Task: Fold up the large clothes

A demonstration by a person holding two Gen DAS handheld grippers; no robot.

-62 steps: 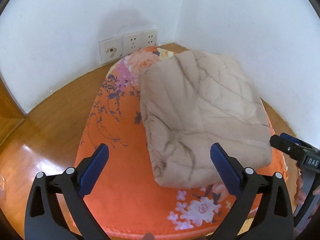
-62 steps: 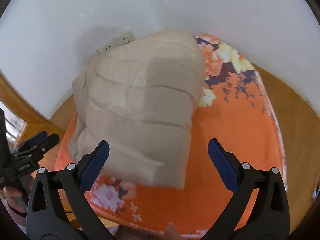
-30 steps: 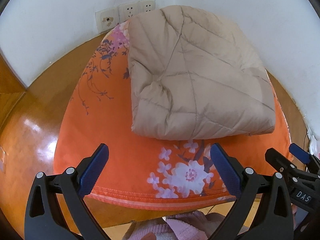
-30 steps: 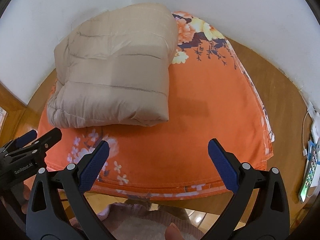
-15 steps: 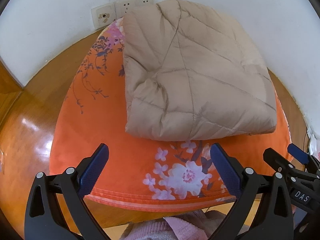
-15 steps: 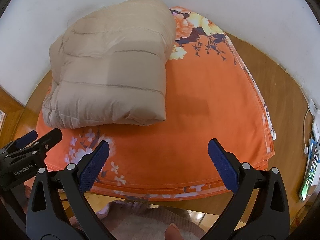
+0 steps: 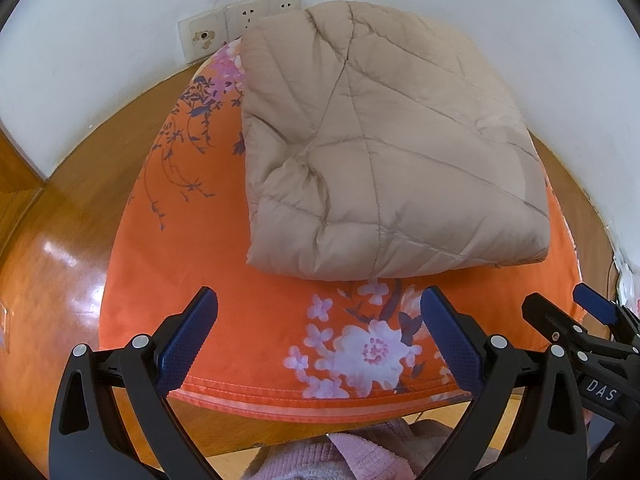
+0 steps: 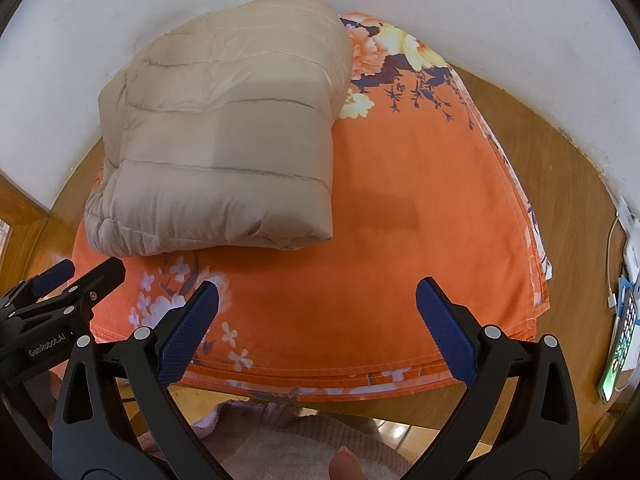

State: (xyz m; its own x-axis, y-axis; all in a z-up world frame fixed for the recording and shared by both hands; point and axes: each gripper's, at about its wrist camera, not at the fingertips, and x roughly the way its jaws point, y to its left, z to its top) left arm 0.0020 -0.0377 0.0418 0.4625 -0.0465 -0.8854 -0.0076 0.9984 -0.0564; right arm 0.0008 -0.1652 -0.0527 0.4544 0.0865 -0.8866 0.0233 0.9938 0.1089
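A beige quilted padded garment [image 7: 384, 152] lies folded into a thick rectangle on an orange floral cloth [image 7: 192, 264] at the far side, near the wall corner. It also shows in the right wrist view [image 8: 228, 140], at the left of the cloth [image 8: 400, 216]. My left gripper [image 7: 318, 332] is open and empty, above the cloth's near edge, short of the garment. My right gripper [image 8: 318, 324] is open and empty, above the near edge, to the right of the garment. Each gripper shows at the edge of the other's view.
White walls meet in a corner behind the garment, with wall sockets [image 7: 240, 24] at the back left. Wooden floor [image 7: 52, 264] surrounds the cloth. A phone with a cable [image 8: 618, 344] lies at the far right. Pink knitted clothing [image 8: 288, 440] is below the grippers.
Both grippers have drawn back and up from the folded garment to the cloth's near edge. The garment lies still, farther away in both views.
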